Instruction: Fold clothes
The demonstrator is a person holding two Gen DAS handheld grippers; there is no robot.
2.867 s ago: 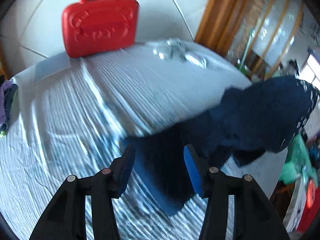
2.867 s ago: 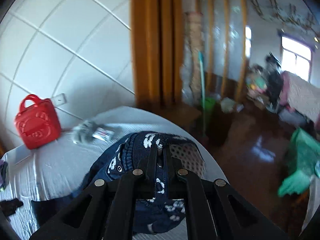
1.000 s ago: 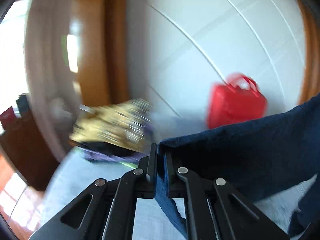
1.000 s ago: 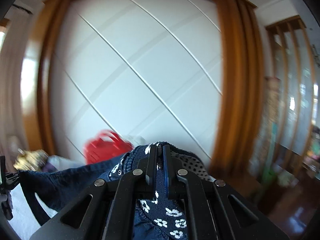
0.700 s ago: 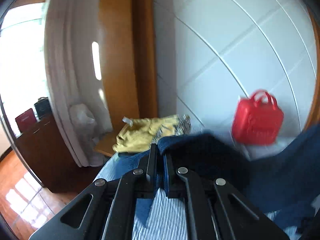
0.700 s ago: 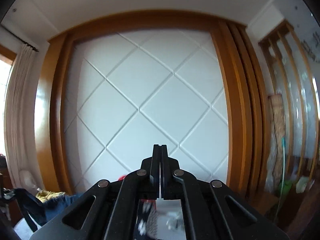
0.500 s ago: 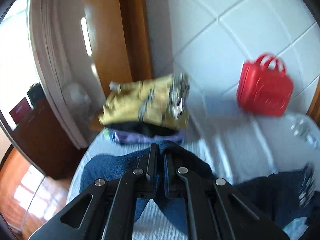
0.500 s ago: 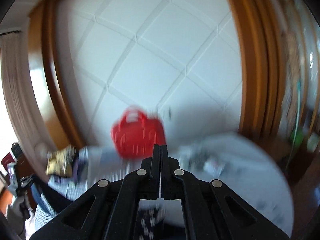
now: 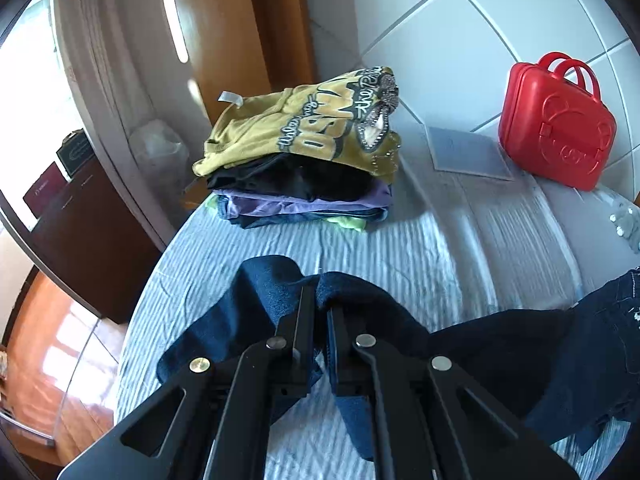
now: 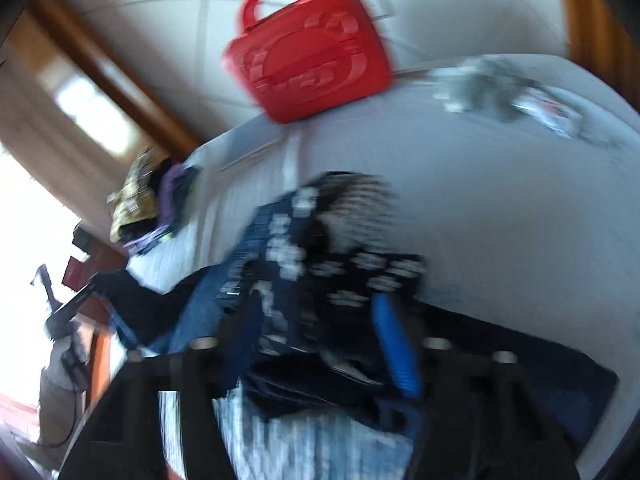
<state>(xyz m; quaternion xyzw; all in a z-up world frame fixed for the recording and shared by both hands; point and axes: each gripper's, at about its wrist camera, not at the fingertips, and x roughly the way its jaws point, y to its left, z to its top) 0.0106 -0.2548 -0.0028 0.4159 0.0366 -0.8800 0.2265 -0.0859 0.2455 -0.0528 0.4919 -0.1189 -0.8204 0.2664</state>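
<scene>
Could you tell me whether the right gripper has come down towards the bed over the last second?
Yes. The right gripper has dropped: the red plastic case now sits above it, and its jaws, just opening, straddle the dark blue floral garment.

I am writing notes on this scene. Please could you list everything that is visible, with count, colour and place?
jeans: one, dark blue with white flower trim, spread on the bed's near part
bed: one, pale blue ribbed cover
stack of folded clothes: one, olive-yellow top on black, purple and green, far left
red case: one, against the white headboard
grey pad: one, beside the case
left gripper: black, shut on a jeans edge
right gripper: black with blue pads, jaws have just been opening, jeans between them
</scene>
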